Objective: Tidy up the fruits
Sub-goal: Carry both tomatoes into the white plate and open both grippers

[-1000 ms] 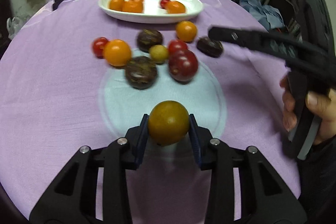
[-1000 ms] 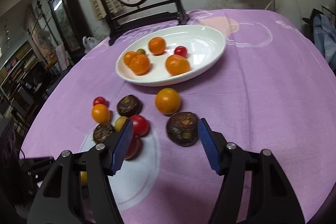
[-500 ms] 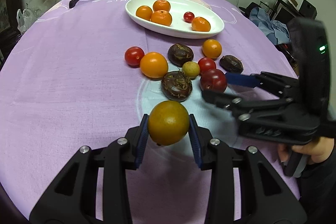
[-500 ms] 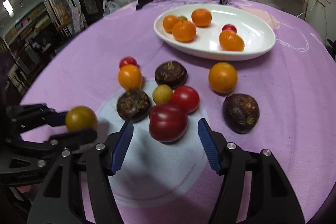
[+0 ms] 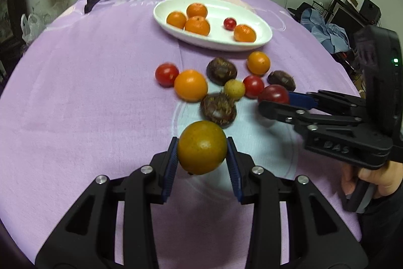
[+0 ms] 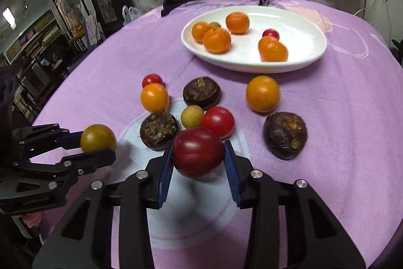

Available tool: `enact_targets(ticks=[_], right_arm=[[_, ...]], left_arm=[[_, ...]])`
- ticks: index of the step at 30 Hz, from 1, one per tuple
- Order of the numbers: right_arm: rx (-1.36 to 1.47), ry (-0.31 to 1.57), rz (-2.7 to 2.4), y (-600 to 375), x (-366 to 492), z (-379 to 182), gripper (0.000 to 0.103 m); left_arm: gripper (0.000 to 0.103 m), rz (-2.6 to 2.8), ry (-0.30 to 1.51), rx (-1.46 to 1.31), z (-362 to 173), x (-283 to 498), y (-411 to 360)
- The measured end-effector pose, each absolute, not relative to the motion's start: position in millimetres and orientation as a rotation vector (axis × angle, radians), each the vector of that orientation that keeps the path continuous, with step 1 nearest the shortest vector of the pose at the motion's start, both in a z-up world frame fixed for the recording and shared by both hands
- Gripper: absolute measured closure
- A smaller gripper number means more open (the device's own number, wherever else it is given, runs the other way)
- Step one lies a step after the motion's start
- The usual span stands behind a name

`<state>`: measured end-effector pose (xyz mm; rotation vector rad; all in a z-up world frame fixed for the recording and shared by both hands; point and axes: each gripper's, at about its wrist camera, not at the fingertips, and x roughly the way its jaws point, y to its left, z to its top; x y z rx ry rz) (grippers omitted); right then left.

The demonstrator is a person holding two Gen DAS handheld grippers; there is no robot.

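Right wrist view: the round dark-red tomato [image 6: 198,152] now sits pinched between the right gripper [image 6: 199,163]'s blue pads, which half a second ago stood apart around it. Off to its left, the left gripper [image 5: 201,163] keeps clamping the round olive-yellow fruit [image 5: 202,147]. Ahead lies the white oval dish [image 6: 312,52], likely both fruits' destination.

Both grippers' fingers [image 5: 173,163] clamped tight.

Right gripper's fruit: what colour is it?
Dark red fruit, between the right gripper's blue pads; clearest in the right wrist view.
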<state>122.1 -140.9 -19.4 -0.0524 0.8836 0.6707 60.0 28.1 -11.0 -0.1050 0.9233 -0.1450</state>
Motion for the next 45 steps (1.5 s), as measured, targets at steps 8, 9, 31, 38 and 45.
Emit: enact_targets(ticks=[8,9,31,38,45], right_arm=[[0.012,0.791,0.619,-176,134,21,0.063],[0.008,0.784,0.615,-178,138,25,0.063],[0.202,0.877,0.505,-185,287,-7,0.063],[0.232,0.88,0.466,-191,296,-13,0.059],[0.257,0.845,0.472,-209,273,1,0.047]], left_arm=[[0.066,-0.184,0.872,-0.088,23,98,18],[0.066,-0.188,0.861,-0.09,28,106,16],[0.065,-0.134,0.927,-0.137,9,280,-12],[0.044,-0.138,0.902,-0.169,9,289,-12],[0.031,-0.127,0.828,-0.179,33,266,-7]])
